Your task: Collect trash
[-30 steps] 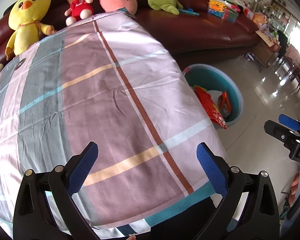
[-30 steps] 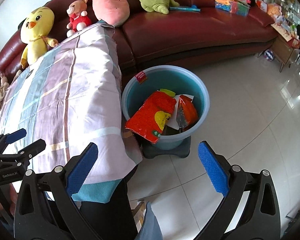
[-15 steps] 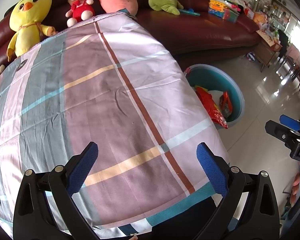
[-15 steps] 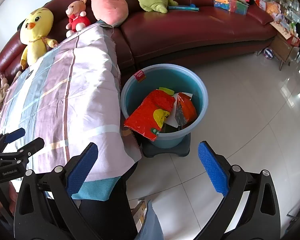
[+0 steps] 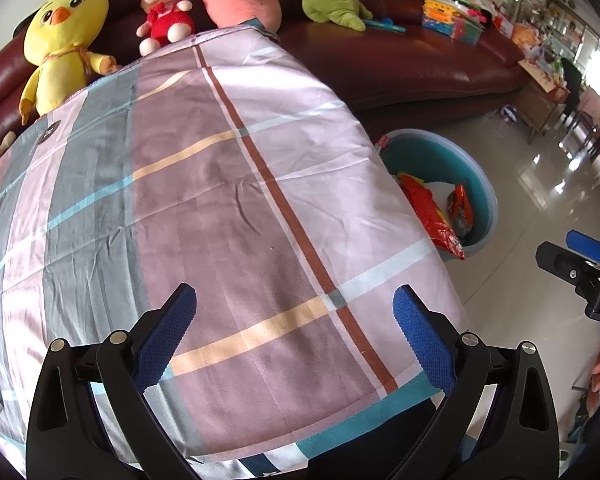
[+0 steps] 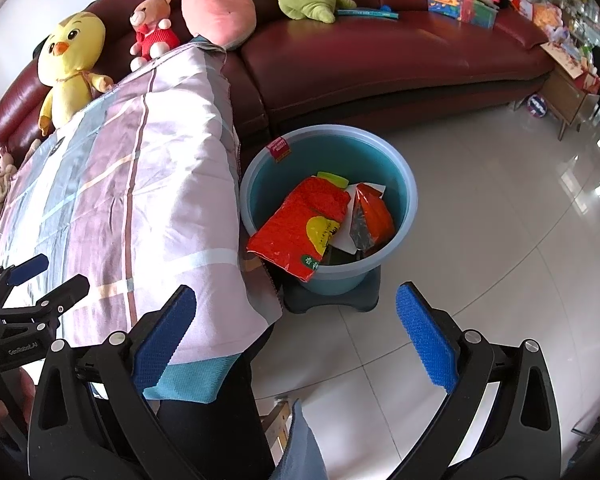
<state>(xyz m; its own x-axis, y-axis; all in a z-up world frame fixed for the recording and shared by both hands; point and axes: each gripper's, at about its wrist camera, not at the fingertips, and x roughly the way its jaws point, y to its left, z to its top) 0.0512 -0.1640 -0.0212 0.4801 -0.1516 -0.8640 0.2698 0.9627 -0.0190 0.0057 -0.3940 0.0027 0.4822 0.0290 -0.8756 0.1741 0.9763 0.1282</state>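
A blue bucket (image 6: 400,168) stands on a dark stool on the floor beside the table; it shows again in the left wrist view as the bucket (image 5: 480,184). Inside lie a big red snack bag (image 6: 300,224), a smaller orange-red packet (image 6: 372,220) and white paper. My left gripper (image 5: 294,320) is open above the plaid tablecloth (image 5: 220,200), nothing between its blue pads. My right gripper (image 6: 296,320) is open over the floor, near the table's corner and short of the bucket. I see no loose trash on the cloth.
A dark red sofa (image 6: 380,52) runs behind, carrying a yellow chick (image 5: 64,52), a teddy bear (image 5: 164,12), pink and green plush toys and coloured boxes (image 6: 464,4). Glossy floor tiles (image 6: 500,240) spread to the right. A wooden side table (image 6: 572,92) stands far right.
Both grippers have drifted slightly; the bucket sits a little lower and nearer in the right wrist view. Both stay open and hold nothing.
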